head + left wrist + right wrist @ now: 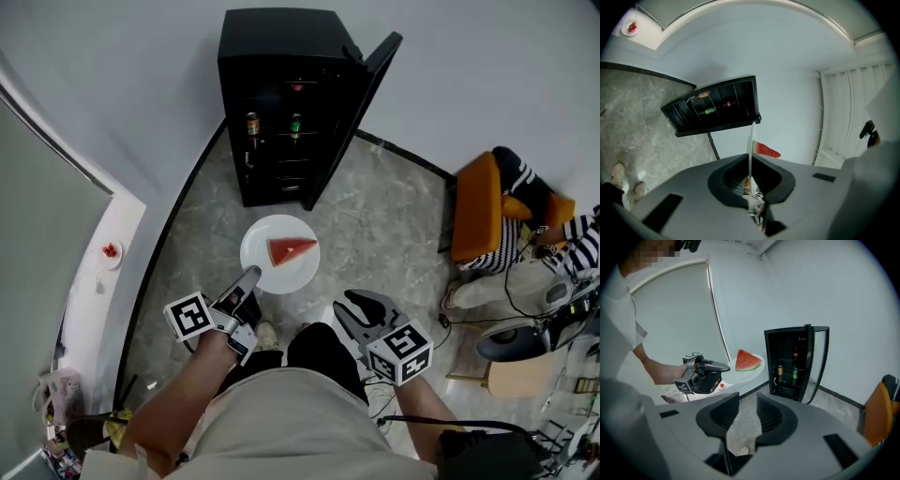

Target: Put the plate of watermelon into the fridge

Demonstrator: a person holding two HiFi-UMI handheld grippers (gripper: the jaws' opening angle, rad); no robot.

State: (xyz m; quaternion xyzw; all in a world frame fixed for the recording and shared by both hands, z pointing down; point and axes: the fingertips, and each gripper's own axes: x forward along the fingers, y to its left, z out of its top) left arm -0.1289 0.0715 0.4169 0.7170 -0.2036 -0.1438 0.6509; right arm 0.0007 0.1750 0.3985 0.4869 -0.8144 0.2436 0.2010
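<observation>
Fridge stage not reached. The black mini fridge (281, 42) at top centre of the head view stands on the grey marble floor (375, 225) with its door (364, 112) swung open, drink cans (252, 124) on its upper shelves, and no plate inside. The round white plate (258, 261) is in the air at frame centre, just below the fridge front and short of the shelves. The red watermelon wedge (292, 249) lies on it, level. Judged remaining: carry the plate to the opening, slide it onto a free shelf, let go; closing the door is not asked for. Left gripper (247, 279), lower left of centre: jaws nearly together, pinched on the plate's near rim; its own view shows the rim edge-on between the pads. Right gripper (360, 302), lower right of centre: jaws spread wide, nothing between them, only floor seen through the gap in its own view. It touches neither plate nor fridge.
</observation>
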